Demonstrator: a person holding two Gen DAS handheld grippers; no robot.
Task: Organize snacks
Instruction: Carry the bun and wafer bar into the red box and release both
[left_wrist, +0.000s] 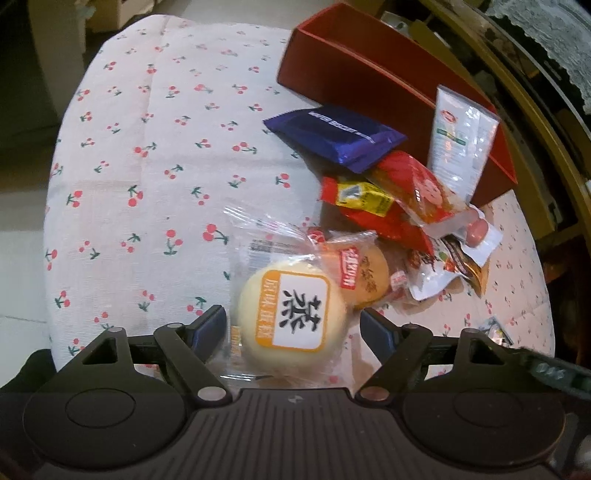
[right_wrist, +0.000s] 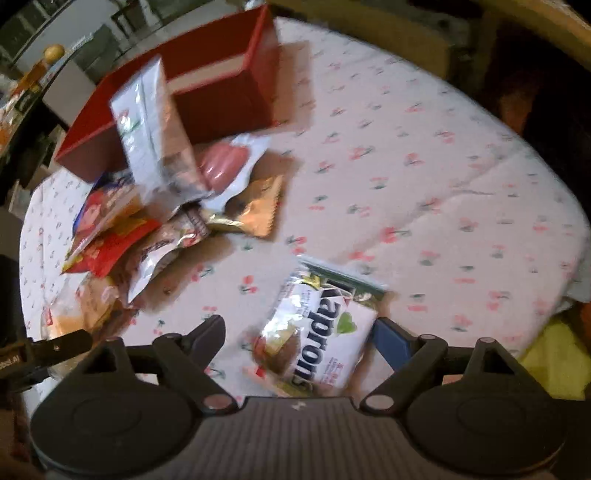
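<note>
A pile of wrapped snacks lies on the cherry-print tablecloth beside an open red box. My left gripper is open around a round pale cake in clear wrap; its jaws stand on either side, apart from it. Behind it lie a brown pastry, red packets, a dark blue packet and a white packet leaning on the box. My right gripper is open around a white wafer packet. The red box and the pile lie to its upper left.
The table is round, with its edge close on the right in the right wrist view. A gold wrapper and a pink sausage pack lie at the pile's edge. A yellow cloth sits off the table. A chair frame curves behind the box.
</note>
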